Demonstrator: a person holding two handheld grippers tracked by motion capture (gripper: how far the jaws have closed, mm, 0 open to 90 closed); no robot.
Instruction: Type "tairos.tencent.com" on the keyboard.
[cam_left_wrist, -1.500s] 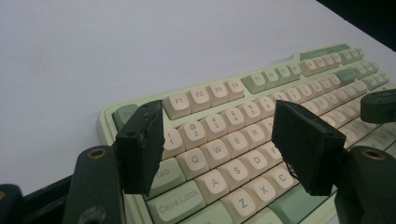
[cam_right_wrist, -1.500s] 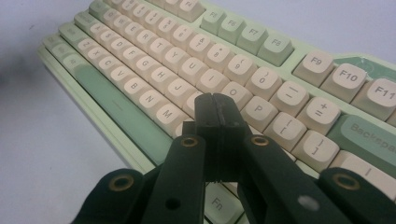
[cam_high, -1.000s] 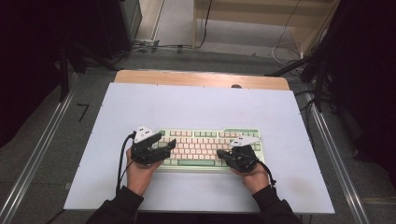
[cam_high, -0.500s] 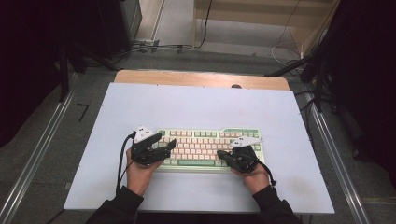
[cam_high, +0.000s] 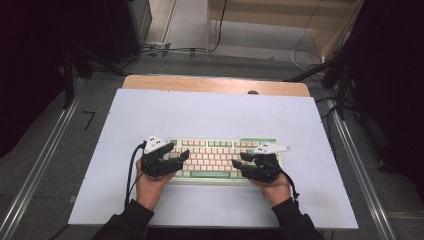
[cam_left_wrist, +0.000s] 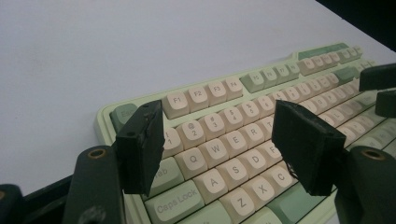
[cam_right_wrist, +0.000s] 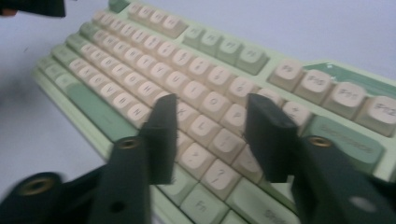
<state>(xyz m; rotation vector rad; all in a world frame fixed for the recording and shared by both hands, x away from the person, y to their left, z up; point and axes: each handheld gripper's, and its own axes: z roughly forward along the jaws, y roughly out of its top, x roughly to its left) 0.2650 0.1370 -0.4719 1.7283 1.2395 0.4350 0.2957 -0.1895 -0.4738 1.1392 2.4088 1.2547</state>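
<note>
Both hand-held grippers parked over the keyboard, one at each end

The left hand-held gripper (cam_high: 176, 155) hangs over the left end of the pale green plastic keyboard with cream keycaps (cam_high: 220, 155), jaws spread wide and nothing between them; in the left gripper view (cam_left_wrist: 219, 140) they frame the Q-W-E-A-S-D patch from just above. The right hand-held gripper (cam_high: 242, 159) sits over the right end, its jaws have just been opening, and in the right gripper view (cam_right_wrist: 210, 135) they're apart with only keys below, none pinched. The keyboard lies near the front edge of the white bench (cam_high: 210, 110), roughly centred, long axis running left to right between both hands. Each end is equally close to its own hand, so my guess is either could go down onto the keys next.
</note>
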